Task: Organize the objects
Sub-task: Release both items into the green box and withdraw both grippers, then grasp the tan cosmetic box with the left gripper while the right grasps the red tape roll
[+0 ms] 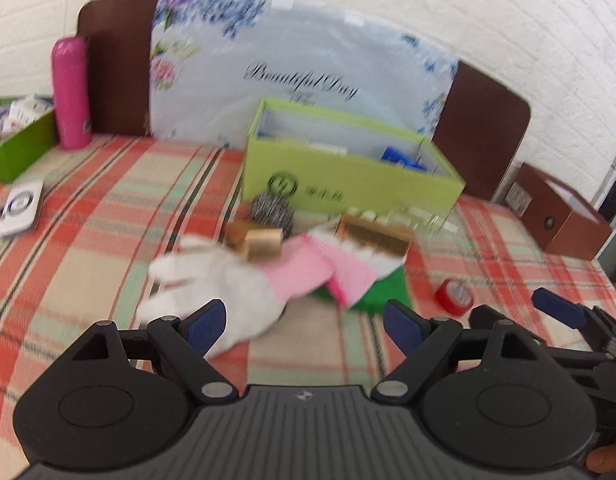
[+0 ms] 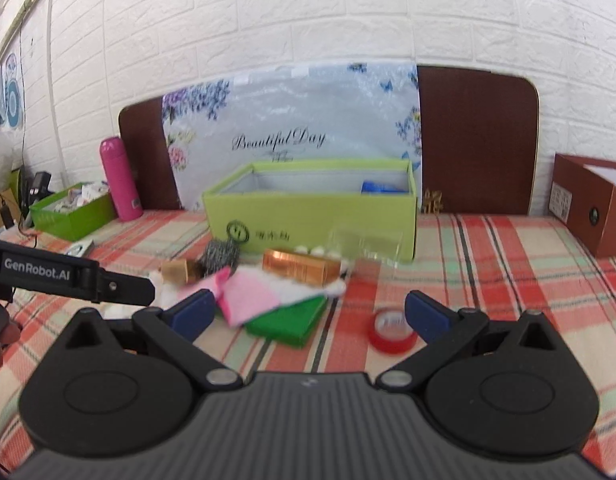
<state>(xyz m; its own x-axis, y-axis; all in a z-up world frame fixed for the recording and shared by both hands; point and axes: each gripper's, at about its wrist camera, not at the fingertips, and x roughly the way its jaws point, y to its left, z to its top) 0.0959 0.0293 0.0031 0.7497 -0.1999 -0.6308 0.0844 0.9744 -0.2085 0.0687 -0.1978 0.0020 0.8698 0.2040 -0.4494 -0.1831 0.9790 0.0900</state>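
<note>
A pile lies on the plaid cloth in front of an open lime-green box [image 1: 347, 184] [image 2: 308, 216]. It holds a white glove with a pink cuff [image 1: 228, 280] [image 2: 248, 296], a small gold box [image 1: 264, 242], a long copper box [image 1: 371, 236] [image 2: 300, 266], a steel scrubber [image 1: 272, 208] [image 2: 222, 254] and a flat green pad [image 1: 387, 292] [image 2: 288, 320]. A red tape roll [image 1: 453, 296] [image 2: 391, 332] lies to the right of the pile. My left gripper [image 1: 306, 316] hovers open just short of the glove. My right gripper [image 2: 309, 308] is open near the pad and tape, holding nothing.
A pink bottle [image 1: 70, 92] [image 2: 120, 178] and a green tray of packets [image 1: 16, 140] [image 2: 68, 212] stand at the back left. A brown box [image 1: 559, 216] [image 2: 595, 208] sits at the right. A clear plastic container [image 2: 363, 244] rests against the lime box. A floral board leans on the headboard.
</note>
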